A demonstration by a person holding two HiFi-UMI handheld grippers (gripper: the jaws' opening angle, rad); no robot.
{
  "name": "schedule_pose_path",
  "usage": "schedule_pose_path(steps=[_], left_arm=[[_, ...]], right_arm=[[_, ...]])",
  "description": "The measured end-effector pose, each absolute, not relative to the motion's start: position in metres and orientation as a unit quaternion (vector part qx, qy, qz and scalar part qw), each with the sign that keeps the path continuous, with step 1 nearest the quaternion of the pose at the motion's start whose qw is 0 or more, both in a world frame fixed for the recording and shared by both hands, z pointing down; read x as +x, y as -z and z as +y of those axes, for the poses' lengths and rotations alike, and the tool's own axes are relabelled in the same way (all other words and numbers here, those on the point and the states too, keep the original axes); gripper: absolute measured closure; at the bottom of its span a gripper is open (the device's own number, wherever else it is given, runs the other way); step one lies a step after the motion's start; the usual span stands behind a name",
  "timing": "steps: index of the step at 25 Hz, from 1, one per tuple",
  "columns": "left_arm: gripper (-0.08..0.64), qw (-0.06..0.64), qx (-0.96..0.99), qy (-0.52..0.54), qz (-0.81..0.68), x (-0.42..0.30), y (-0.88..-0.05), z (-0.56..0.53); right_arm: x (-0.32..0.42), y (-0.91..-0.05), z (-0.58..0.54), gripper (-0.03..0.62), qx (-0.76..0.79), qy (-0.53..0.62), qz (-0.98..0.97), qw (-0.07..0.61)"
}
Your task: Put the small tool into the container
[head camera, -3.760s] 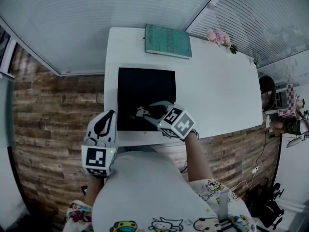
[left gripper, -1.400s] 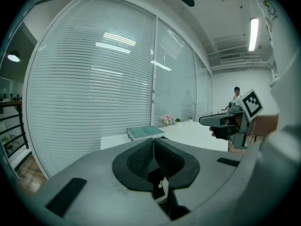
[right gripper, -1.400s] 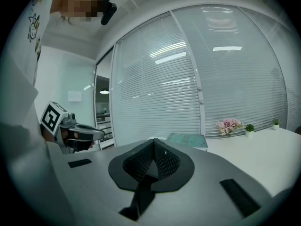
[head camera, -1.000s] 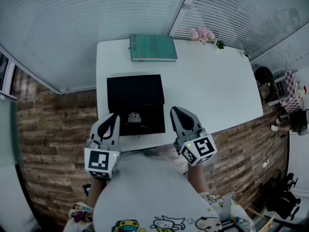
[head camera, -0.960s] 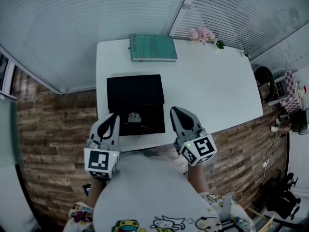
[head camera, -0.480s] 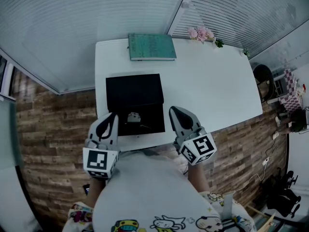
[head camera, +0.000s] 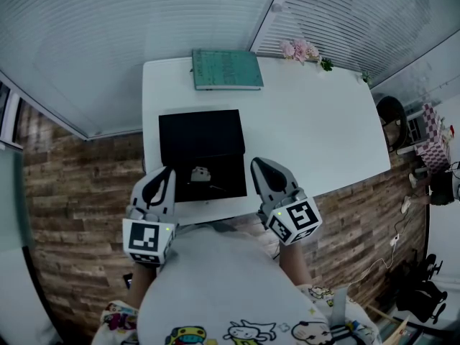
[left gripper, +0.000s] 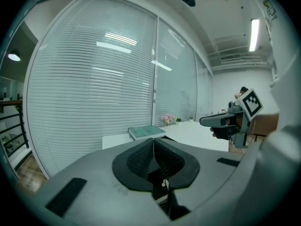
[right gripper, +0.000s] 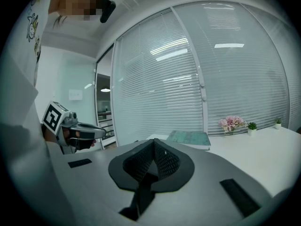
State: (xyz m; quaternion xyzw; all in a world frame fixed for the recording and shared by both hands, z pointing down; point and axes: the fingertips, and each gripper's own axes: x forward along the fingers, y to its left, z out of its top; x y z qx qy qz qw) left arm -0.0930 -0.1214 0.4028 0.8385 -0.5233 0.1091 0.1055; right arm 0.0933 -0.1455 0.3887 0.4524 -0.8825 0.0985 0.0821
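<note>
Left gripper (head camera: 164,175) and right gripper (head camera: 260,168) sit low, side by side, close in front of the person's chest, tips pointing forward. Both sets of jaws are pressed together, nothing between them. Forearms seem tucked in, mostly hidden.

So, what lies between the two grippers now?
The head view shows the near half of the black container between the left gripper and the right gripper, with the small tool resting on its dark surface.

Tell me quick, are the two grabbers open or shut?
Left gripper: closed, holding nothing.
Right gripper: closed, holding nothing.
</note>
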Motion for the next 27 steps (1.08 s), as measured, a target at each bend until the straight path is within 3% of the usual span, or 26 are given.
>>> schedule_pose_path(steps=[27], left_arm=[[0.549,0.109,0.834,-0.105,-0.53,-0.1029,-0.4061,-0.1203]], right_arm=[[0.0972,-0.3943,-0.1425,0.592,0.46,-0.103,-0.878,0.086]])
